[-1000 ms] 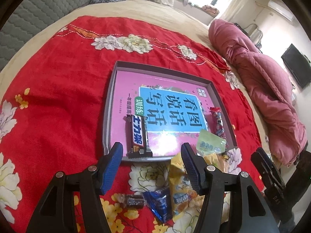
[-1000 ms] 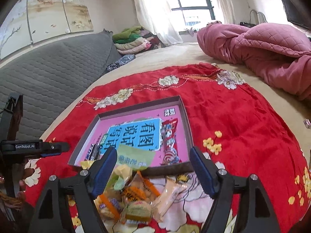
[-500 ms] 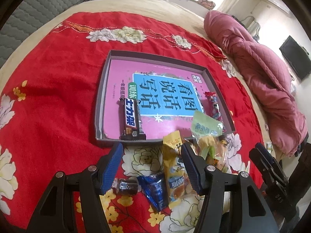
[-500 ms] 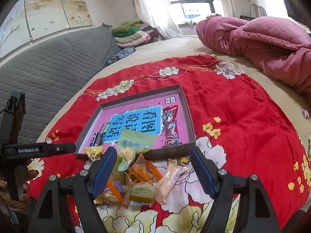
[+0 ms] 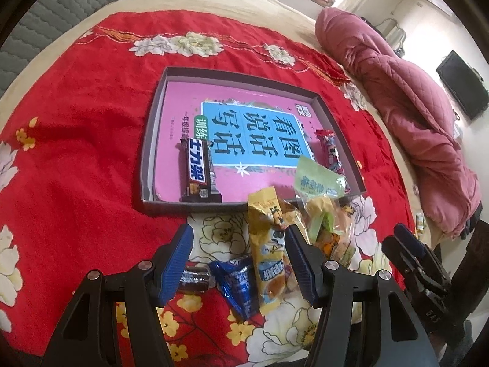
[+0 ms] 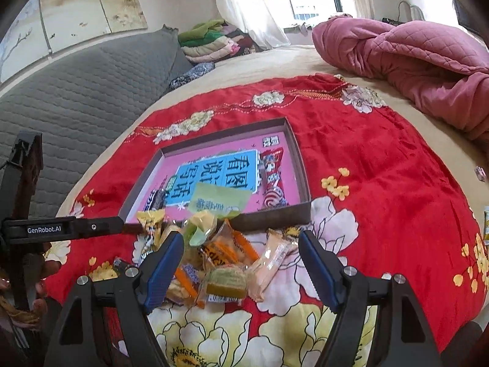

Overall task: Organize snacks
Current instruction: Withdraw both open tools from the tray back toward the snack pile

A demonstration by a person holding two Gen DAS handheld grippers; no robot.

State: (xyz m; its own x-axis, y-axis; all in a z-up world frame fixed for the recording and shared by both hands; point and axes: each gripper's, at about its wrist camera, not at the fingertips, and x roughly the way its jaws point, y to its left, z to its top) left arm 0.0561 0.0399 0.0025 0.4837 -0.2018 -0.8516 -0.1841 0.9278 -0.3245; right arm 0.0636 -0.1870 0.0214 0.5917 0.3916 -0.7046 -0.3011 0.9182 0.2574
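— What do we have under the left hand-held gripper (image 5: 238, 255)?

— Its jaws stand spread with nothing pinched; below them on the red floral blanket (image 5: 76, 153) lie a blue wrapper (image 5: 237, 284), a small dark candy (image 5: 195, 279) and a long yellow packet (image 5: 267, 250).

— And the right hand-held gripper (image 6: 241, 263)?

— Also spread and holding nothing, over the snack pile (image 6: 214, 263) just beside the near wall of the shallow box (image 6: 298, 156).

— What do we see in the box?

— A pink book (image 5: 244, 128) lines the bottom; a dark chocolate bar (image 5: 198, 169) lies at its left, a red lollipop packet (image 6: 273, 180) at its right. A pale green packet (image 6: 218, 202) leans over the near wall.
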